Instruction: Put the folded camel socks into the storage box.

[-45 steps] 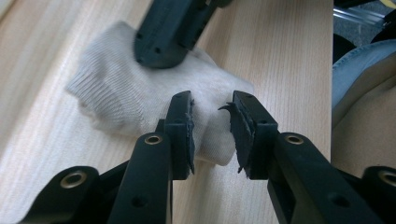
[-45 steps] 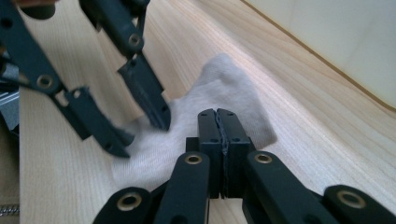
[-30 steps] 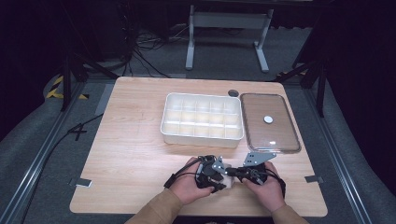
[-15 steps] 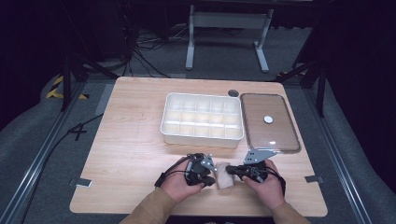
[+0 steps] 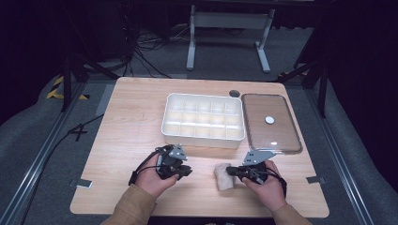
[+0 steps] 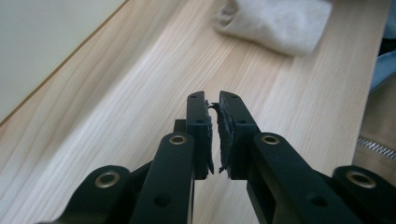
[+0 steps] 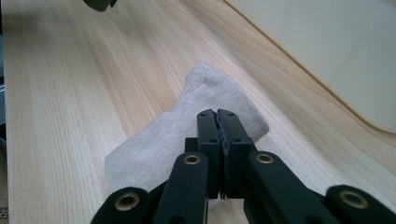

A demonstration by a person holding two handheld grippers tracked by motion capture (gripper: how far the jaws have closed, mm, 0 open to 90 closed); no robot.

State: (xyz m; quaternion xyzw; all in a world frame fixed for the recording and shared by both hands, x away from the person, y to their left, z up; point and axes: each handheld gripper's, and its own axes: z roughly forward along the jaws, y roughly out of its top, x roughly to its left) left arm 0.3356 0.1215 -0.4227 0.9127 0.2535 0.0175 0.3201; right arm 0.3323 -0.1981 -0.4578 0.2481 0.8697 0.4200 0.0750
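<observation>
right gripper view: jaws (shut) over sock (image 7: 187, 135)

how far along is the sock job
Done: the sock lies bunched into a small bundle on the table. In hand: the right gripper sits shut over it, the left gripper apart. Left: the tray holds nothing, its lid off beside it.
</observation>
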